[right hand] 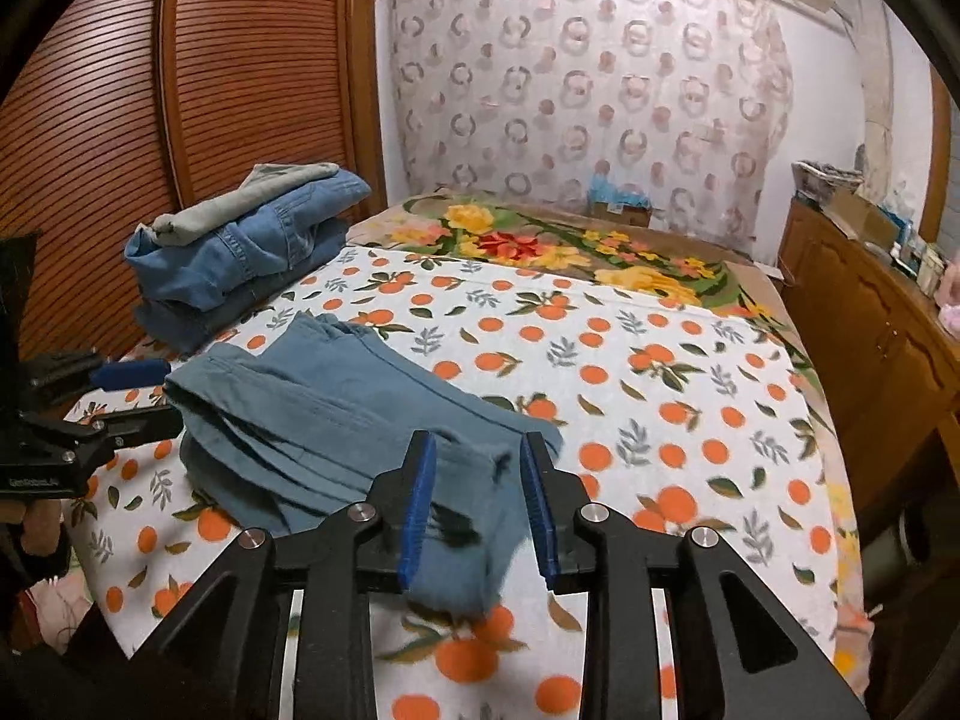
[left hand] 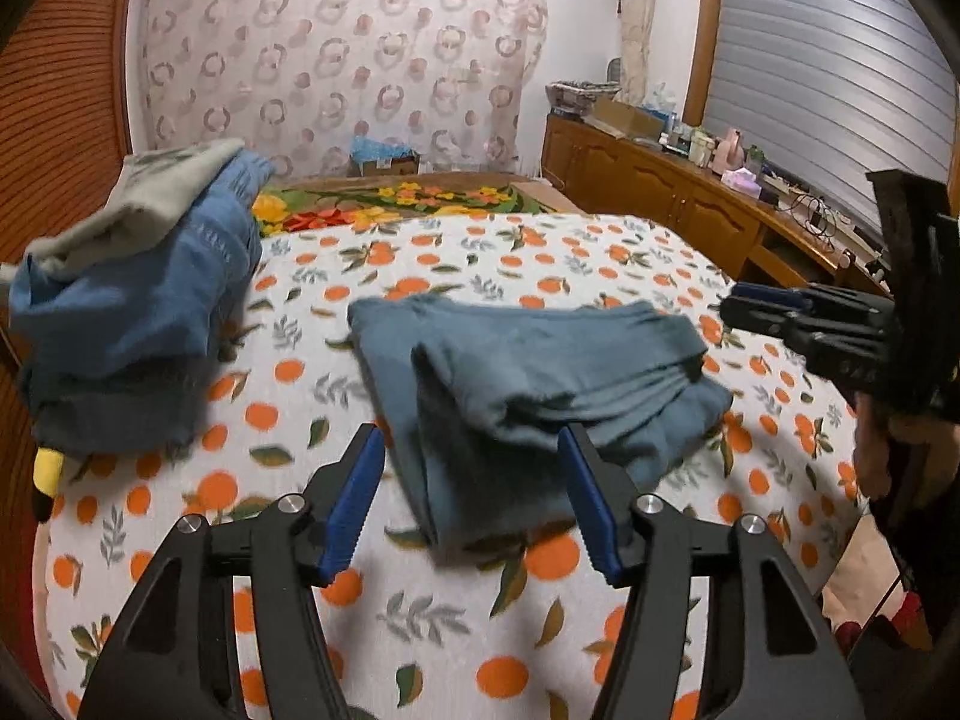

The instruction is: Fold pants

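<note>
A folded pair of blue-grey pants [left hand: 540, 372] [right hand: 336, 396] lies on the orange-print bed cover [left hand: 480, 252] [right hand: 660, 390]. My left gripper [left hand: 471, 438] [right hand: 156, 393] stands open at the pants' near end, its blue pads wide on either side of the cloth and not touching it. My right gripper [right hand: 477, 441] [left hand: 738, 306] is at the other end. Its jaws stand a little apart with a loose, blurred corner of the pants between them, and the pads do not press on it.
A stack of folded jeans with a grey garment on top [left hand: 132, 300] [right hand: 240, 252] sits at the bed's far left, by the slatted wardrobe [right hand: 120, 120]. A flowered blanket [right hand: 540, 240] covers the far end. A wooden cabinet [left hand: 660, 192] [right hand: 870, 330] with clutter runs along the right.
</note>
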Demonstrator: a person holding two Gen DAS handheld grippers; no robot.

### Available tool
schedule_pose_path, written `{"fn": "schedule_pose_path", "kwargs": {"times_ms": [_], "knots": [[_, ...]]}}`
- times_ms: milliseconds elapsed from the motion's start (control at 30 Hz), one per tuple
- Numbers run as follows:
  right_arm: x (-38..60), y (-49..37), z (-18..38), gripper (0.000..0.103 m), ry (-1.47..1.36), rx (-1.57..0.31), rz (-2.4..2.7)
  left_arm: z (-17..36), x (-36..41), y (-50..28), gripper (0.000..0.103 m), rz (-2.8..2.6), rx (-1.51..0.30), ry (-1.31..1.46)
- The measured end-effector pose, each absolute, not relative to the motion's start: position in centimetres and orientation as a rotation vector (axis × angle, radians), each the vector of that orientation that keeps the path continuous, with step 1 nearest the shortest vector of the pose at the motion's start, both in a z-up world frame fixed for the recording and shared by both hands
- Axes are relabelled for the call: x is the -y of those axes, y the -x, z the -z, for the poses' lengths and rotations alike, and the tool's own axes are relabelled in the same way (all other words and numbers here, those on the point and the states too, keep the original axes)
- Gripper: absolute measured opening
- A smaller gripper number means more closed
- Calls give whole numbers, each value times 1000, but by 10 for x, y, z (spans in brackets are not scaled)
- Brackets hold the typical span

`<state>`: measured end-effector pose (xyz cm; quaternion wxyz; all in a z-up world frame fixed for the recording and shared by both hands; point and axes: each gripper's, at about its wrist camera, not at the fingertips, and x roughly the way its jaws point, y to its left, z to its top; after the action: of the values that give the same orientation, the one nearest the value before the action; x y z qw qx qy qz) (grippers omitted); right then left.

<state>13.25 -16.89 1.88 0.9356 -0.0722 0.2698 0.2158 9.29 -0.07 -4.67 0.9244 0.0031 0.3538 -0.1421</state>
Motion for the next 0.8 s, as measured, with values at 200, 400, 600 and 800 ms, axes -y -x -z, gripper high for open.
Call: {"fn": "schedule_pose_path", "kwargs": {"times_ms": [200,400,600,800], "knots": [[179,-122,1,30,135,-643,-478,63,-1,-93,52,296,-777,-15],[178,-130,11,30,119,-702,-495,78,-1,-102,46,309,-835,9],[169,-144,15,30,120,-744,-510,81,5,-108,43,314,-853,-8],[166,-149,21,18,130,-766,-535,80,8,-109,27,330,-854,-14]]}}
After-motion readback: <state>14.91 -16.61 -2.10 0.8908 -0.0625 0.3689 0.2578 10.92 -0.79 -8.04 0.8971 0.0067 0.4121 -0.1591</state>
